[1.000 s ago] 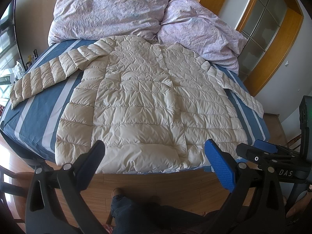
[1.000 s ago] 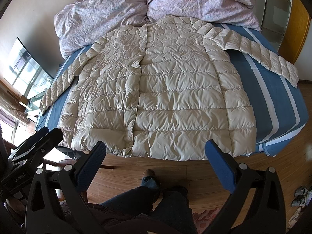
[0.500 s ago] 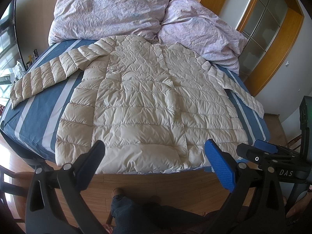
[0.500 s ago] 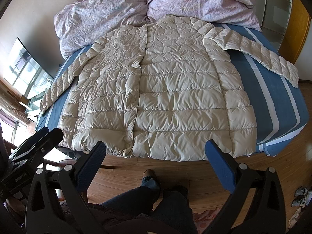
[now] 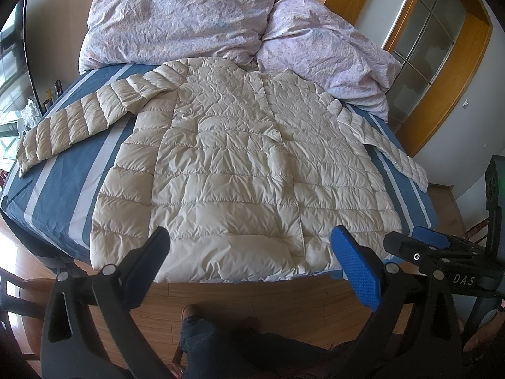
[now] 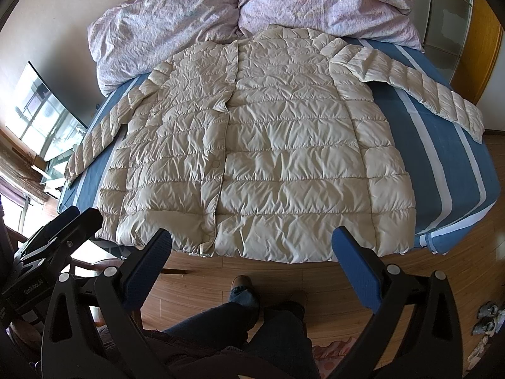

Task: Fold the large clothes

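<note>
Left wrist view: no visible change against a second ago, so folding not yet begun. Cream quilted down coat [image 5: 240, 170] spread flat on blue striped bed [image 5: 56, 189], collar toward lilac pillows [image 5: 176, 15], hem at near edge, long axis head to foot, sleeves out sideways. Left claw [image 5: 252, 262] and right claw [image 6: 252, 262] both agape, empty, short of hem.
</note>
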Tool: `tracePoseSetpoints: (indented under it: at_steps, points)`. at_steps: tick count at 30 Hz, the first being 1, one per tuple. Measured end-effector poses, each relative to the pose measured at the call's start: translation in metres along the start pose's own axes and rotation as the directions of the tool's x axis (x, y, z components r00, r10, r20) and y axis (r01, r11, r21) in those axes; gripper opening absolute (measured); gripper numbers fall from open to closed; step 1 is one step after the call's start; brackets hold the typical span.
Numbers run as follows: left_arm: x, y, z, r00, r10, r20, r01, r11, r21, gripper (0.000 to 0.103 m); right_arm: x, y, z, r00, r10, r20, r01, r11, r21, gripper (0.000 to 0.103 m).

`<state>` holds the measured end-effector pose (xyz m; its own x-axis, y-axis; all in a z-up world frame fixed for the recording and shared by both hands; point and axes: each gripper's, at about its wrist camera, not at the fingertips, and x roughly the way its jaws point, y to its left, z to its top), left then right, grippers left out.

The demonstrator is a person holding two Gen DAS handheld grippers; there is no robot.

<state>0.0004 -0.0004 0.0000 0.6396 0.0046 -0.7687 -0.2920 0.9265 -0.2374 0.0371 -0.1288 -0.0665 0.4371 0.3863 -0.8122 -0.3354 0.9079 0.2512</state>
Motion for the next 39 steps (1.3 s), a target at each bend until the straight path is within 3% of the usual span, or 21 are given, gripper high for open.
tracePoseSetpoints:
  at_steps: [16,24,31,39]
  points:
    - [-0.003,0.011,-0.001,1.000,0.002,-0.003,-0.002,1.000,0.002,0.101,0.000,-0.006,0.002,1.000,0.006,0.002,-0.006,1.000,0.006,0.102]
    - [0.027,0.018,0.015,0.999,0.036,-0.019,-0.036,0.999,0.003,0.101,0.015,-0.027,0.021,1.000,0.008,0.019,-0.009,0.999,0.041,0.102]
    - [0.050,0.004,0.040,0.993,0.112,-0.030,-0.111,0.994,0.010,0.101,0.038,-0.095,0.056,0.998,-0.058,0.004,0.057,0.988,0.144,0.102]
    - [0.077,-0.007,0.063,0.987,0.150,-0.061,-0.152,0.988,-0.022,0.101,0.048,-0.232,0.101,0.982,-0.187,0.014,0.170,0.919,0.356,0.100]
